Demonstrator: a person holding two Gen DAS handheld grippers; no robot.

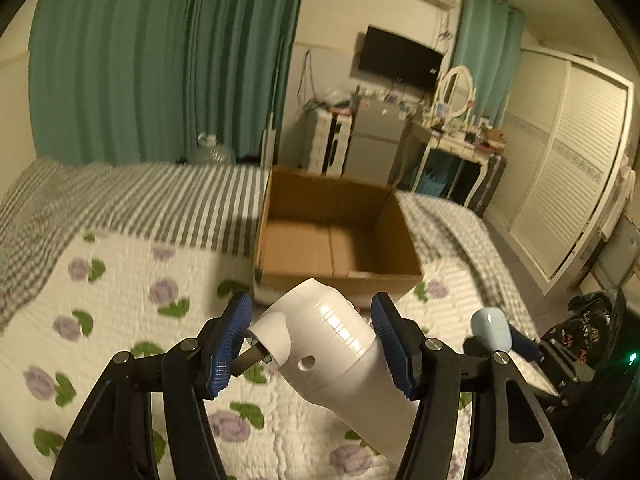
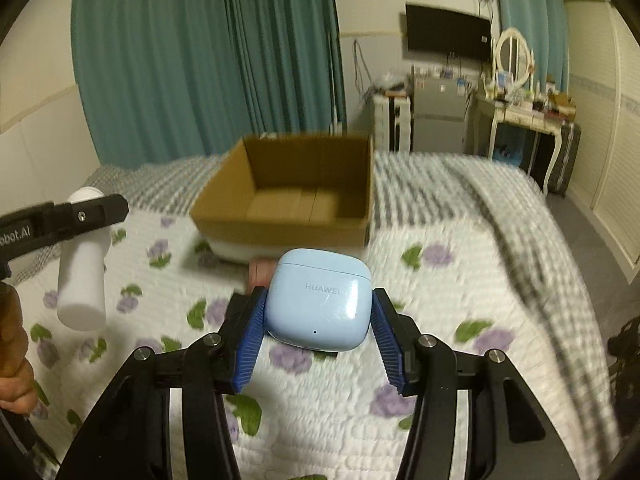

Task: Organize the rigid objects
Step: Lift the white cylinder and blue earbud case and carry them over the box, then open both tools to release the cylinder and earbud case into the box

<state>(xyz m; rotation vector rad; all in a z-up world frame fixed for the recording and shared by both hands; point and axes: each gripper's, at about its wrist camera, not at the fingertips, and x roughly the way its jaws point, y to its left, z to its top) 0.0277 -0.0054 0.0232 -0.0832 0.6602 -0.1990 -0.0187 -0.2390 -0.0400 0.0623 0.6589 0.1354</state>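
Two items gripped, none boxed: your left gripper [image 1: 312, 344] clamps the white device [image 1: 332, 344]. Right gripper [image 2: 318, 334] pinches the blue earbud case [image 2: 320, 300] (cardboard box [image 2: 280, 224] empty).

Dim warm indoor light; bedspread [image 1: 120, 280] motion-blurred; fisheye bending, dark vignette corners.

The word "HUAWEI" is printed in pale grey capitals across the front of a light blue earbud case [image 2: 320, 300]. Partial white lettering ending "obot.AI" runs along the black left tool [image 2: 60, 222] at the picture's left edge.
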